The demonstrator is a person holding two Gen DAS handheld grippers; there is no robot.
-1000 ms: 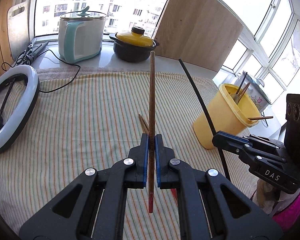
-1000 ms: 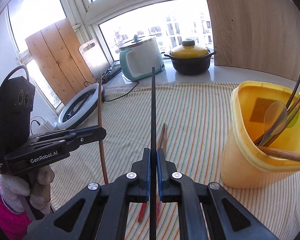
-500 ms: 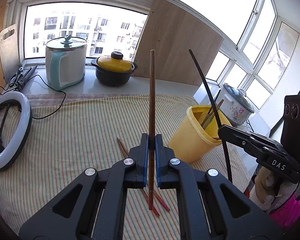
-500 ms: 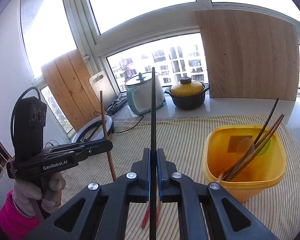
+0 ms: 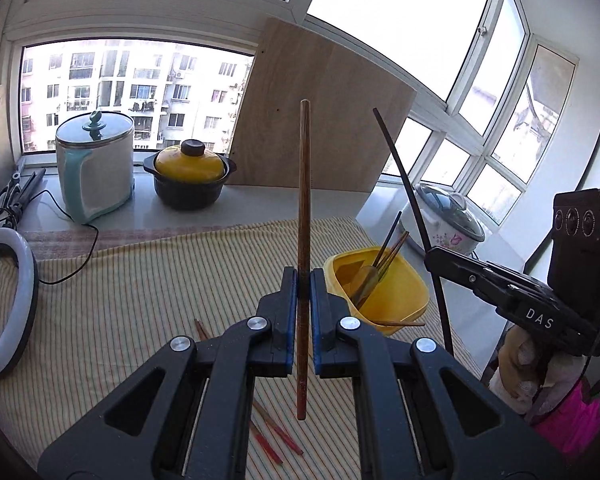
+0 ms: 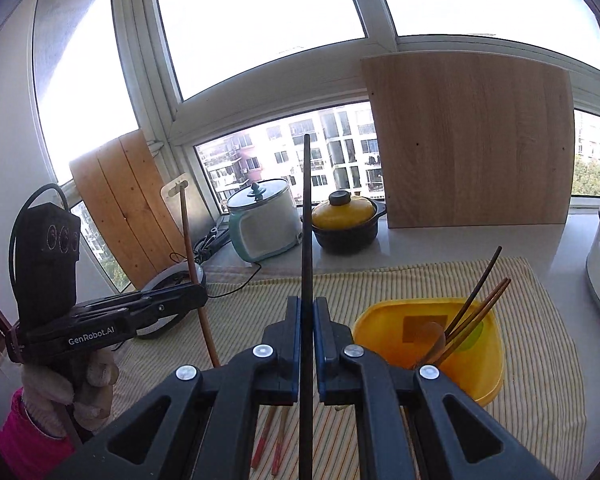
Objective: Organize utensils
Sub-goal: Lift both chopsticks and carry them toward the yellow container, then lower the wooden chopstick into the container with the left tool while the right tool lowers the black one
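The left wrist view is taken from behind the left gripper [image 5: 304, 280], raised above the striped table [image 5: 140, 300], and is faced toward the window sill. The right wrist view is taken likewise from behind the right gripper [image 6: 307, 308]. Both views share the yellow tub [image 5: 396, 300], the yellow-lidded pot [image 5: 190, 168], the wooden board [image 6: 468, 140], and each other's gripper seen sideways.

Yellow-lidded pot [image 5: 190, 178] beside a teal cooker [image 5: 95, 168], perhaps electric; ring light [image 5: 8, 292] nearby
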